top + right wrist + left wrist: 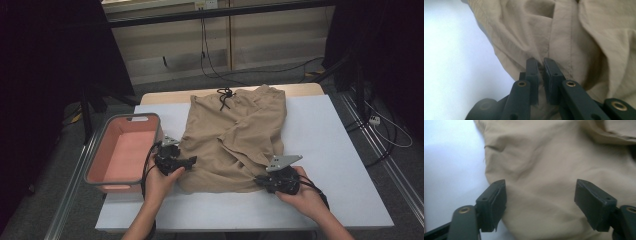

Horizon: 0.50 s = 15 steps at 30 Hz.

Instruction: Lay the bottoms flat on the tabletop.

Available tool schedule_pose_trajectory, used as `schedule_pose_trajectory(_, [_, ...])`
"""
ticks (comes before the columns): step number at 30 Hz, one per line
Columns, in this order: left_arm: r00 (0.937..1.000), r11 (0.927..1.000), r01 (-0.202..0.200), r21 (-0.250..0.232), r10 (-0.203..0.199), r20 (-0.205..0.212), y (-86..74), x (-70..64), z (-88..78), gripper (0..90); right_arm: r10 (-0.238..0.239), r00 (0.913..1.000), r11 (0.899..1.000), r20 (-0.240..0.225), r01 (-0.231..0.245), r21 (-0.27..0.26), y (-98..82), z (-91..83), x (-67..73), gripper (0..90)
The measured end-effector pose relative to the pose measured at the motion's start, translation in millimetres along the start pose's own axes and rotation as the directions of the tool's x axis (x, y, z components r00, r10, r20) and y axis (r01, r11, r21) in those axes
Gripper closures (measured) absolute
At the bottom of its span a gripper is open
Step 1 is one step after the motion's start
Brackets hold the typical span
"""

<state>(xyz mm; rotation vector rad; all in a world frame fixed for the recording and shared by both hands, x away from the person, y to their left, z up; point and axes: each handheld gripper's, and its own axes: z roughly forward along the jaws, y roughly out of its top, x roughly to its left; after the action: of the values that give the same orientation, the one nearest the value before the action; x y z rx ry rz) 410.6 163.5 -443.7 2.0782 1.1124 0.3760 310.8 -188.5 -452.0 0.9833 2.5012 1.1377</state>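
Tan drawstring shorts (235,140), creased and folded, are lying on the white table (340,150), the right gripper (541,65) pinching their hem, the left gripper (540,192) standing open over the fabric edge.

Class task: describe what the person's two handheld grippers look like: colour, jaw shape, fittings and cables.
Both are black. The left gripper has two blocky, rectangular jaw pads on arms with brass-coloured rivets, seen in the left gripper view; a small grey plate sits on top and a black cable trails from it. The right gripper has the same black jaws and brass rivets, a larger grey three-cornered plate and a black cable. No sleeves show.
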Motion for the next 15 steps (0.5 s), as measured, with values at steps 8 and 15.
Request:
schedule_pose_trajectory(8, [0.9994, 0.9978, 0.006, 0.066, -0.008, 0.032, -6.2, -3.6, 4.3, 61.5, 0.002, 0.9999, 1.0, 0.015, -0.002, 0.009, -3.2, 1.9, -2.0, 83.4])
schedule_pose_trajectory(15, [0.9988, 0.9947, -0.017, 0.101, 0.013, 0.048, -1.4, -10.5, 5.2, 89.9, -0.004, 0.9999, 1.0, 0.014, 0.004, 0.014, -2.9, 3.6, -1.4, 83.5])
